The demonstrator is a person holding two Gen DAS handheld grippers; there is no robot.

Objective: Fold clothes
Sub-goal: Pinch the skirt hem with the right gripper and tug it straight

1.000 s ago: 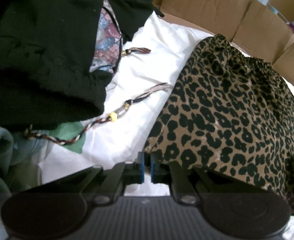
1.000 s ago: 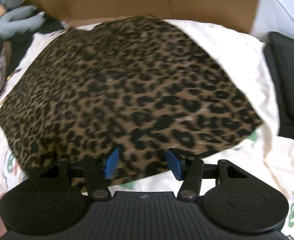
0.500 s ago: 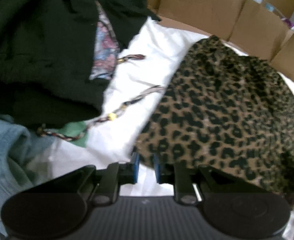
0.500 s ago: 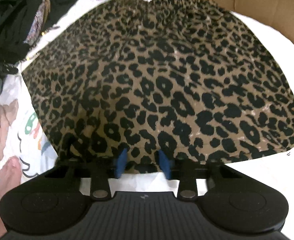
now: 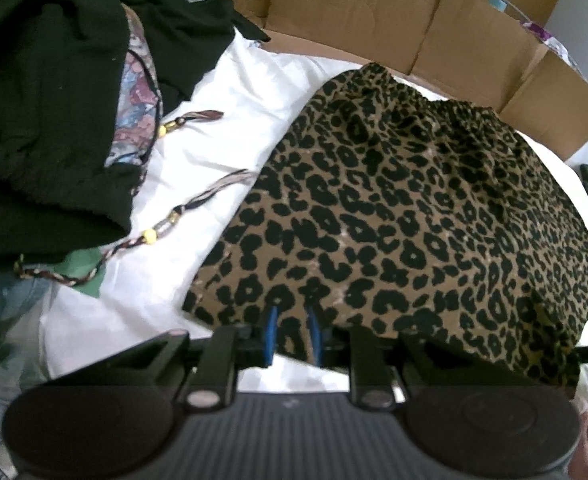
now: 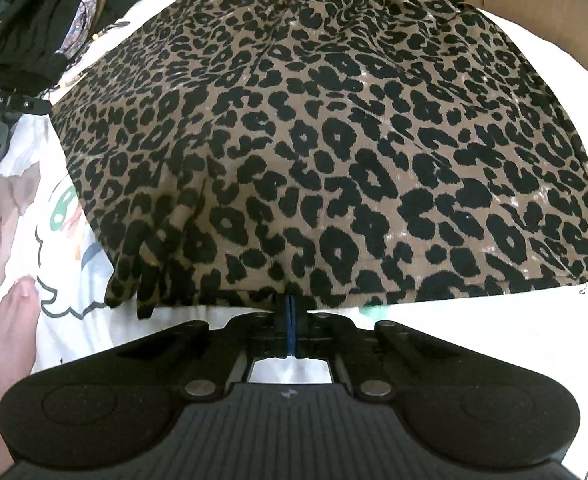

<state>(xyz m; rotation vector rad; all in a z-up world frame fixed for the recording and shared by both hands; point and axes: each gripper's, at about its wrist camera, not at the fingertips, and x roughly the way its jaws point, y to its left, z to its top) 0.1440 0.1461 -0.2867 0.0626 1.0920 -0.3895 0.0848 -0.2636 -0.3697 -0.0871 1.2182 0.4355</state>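
Both tools' tips vanish beneath leopard skirt (image 6: 334,140).

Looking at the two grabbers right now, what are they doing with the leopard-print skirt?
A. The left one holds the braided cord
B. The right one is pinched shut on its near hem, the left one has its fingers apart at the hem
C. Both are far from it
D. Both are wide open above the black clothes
B. The right gripper has its blue pads pressed together on the leopard-print skirt's near hem, while the left gripper shows a gap between its pads at that hem.
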